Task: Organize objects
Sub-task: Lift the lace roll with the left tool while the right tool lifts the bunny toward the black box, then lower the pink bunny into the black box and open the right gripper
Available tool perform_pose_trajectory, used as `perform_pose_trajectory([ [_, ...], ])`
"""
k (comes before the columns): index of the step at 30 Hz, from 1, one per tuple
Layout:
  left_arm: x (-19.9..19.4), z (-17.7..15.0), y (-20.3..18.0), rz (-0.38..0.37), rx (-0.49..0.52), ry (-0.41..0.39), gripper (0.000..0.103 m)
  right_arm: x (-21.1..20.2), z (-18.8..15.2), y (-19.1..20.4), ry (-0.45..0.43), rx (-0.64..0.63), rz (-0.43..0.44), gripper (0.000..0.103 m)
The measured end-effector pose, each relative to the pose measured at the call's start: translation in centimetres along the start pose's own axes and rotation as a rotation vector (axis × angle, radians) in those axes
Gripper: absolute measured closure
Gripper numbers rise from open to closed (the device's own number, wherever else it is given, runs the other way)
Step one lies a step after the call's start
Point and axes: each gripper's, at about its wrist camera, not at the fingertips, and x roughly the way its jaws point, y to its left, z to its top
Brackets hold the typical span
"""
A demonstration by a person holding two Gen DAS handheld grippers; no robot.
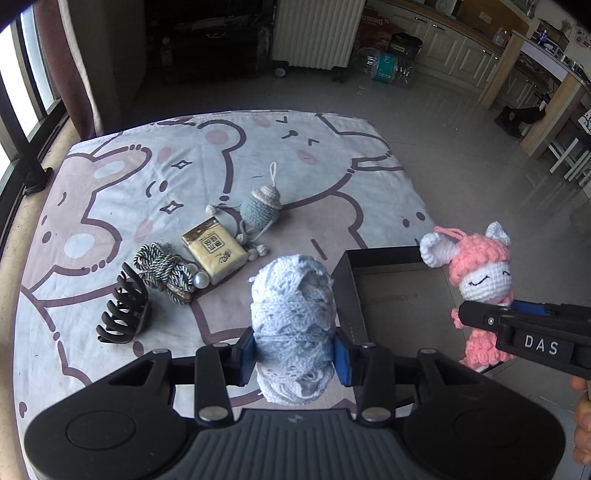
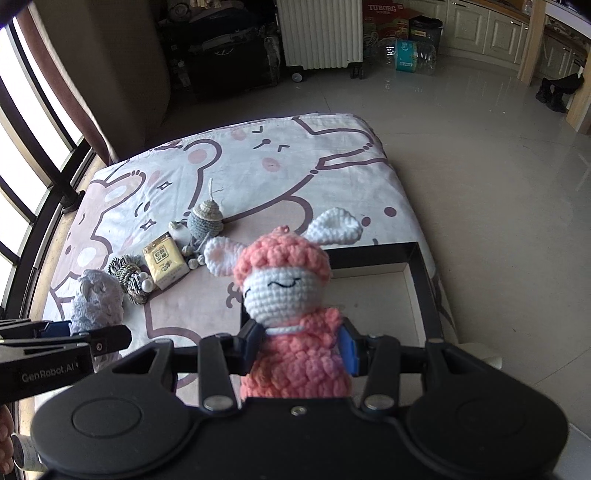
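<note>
My left gripper [image 1: 294,350] is shut on a pale blue roll of crocheted lace [image 1: 293,306], held above the cloth just left of the black box [image 1: 345,291]. My right gripper [image 2: 302,345] is shut on a pink and white crochet bunny doll [image 2: 288,291], held upright over the box [image 2: 424,280]. The doll also shows in the left wrist view [image 1: 480,277], and the lace roll in the right wrist view [image 2: 96,301]. On the cloth lie a tissue pack [image 1: 213,250], a blue-grey crochet pouch [image 1: 260,208], a braided cord bundle [image 1: 164,267] and a dark claw hair clip [image 1: 125,312].
The table carries a cartoon-bear cloth [image 1: 110,192]. The black box has a pale bare floor [image 2: 380,295]. A window with a curtain [image 1: 74,62] is at the left. A white radiator [image 1: 317,29] and bottles stand on the tiled floor beyond the table.
</note>
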Motion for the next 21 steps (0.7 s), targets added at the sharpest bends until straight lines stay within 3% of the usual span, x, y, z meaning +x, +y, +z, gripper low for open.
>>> perform_pose_trajectory([
  [14, 2.6, 1.2, -4.4, -0.073, 0.008, 0.013, 0.060, 1.7, -0.6, -5.2, -0.020, 0.063, -0.051, 0.057],
  [21, 4.6, 1.5, -6.5, -0.128, -0.013, 0.049, 0.060, 4.4, -1.1, -6.8, 0.015, 0.055, -0.084, 0.057],
])
